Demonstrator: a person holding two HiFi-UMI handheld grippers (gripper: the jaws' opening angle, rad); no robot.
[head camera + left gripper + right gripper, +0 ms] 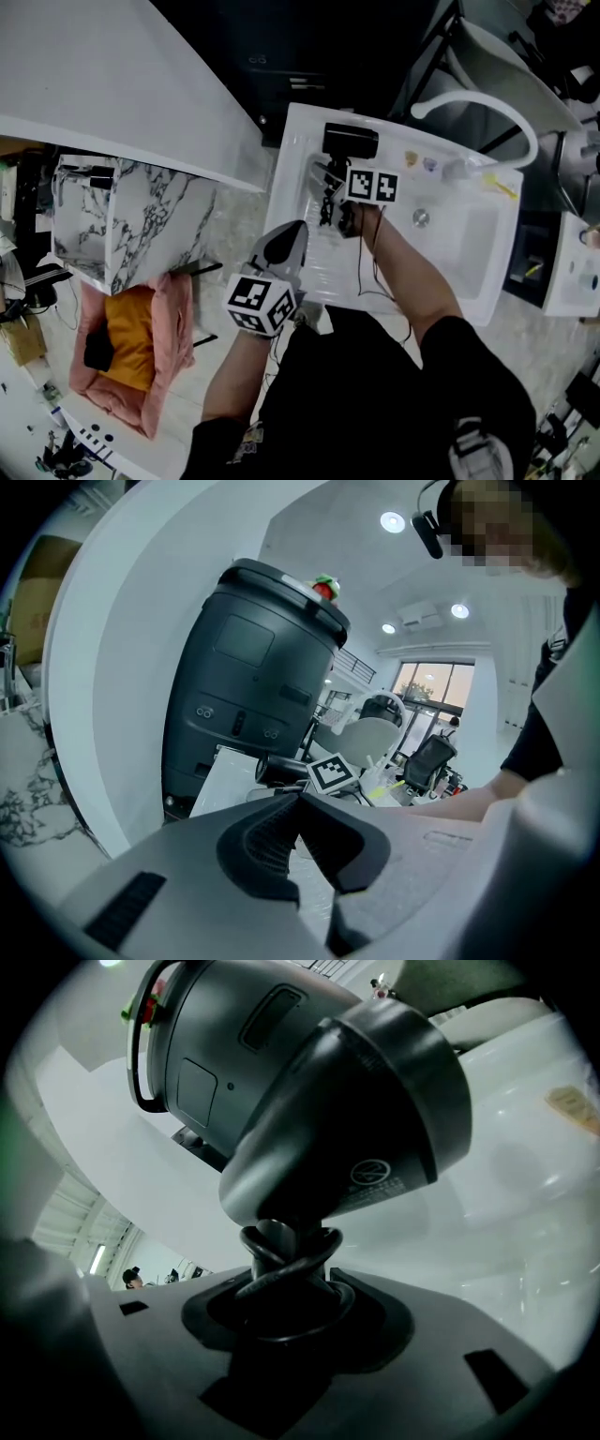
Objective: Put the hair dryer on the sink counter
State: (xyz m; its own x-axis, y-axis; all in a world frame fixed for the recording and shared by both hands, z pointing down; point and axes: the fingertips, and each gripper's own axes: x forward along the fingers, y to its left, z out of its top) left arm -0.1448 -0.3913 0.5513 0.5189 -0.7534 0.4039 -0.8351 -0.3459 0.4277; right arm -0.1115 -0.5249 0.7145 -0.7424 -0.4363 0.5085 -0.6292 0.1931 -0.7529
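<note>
A black hair dryer [349, 142] hangs just above the left part of the white sink counter [473, 272]. Its barrel points toward the counter's far edge. My right gripper [330, 199] is shut on its handle, around which the cord is wound. In the right gripper view the dryer's head [356, 1110] fills the frame above the closed jaws [281, 1283]. My left gripper [296, 228] hovers at the counter's near left edge, its pads touching at the tips with nothing between them. From the left gripper view [300, 803] the dryer [279, 769] shows ahead.
A white curved faucet [492, 111] arches over the basin [450, 230]. Small items [413, 159] lie on the counter's far rim. A dark round machine [253, 686] stands beyond the counter. A marble-patterned cabinet [122, 225] and a pink pet bed [131, 352] sit to the left.
</note>
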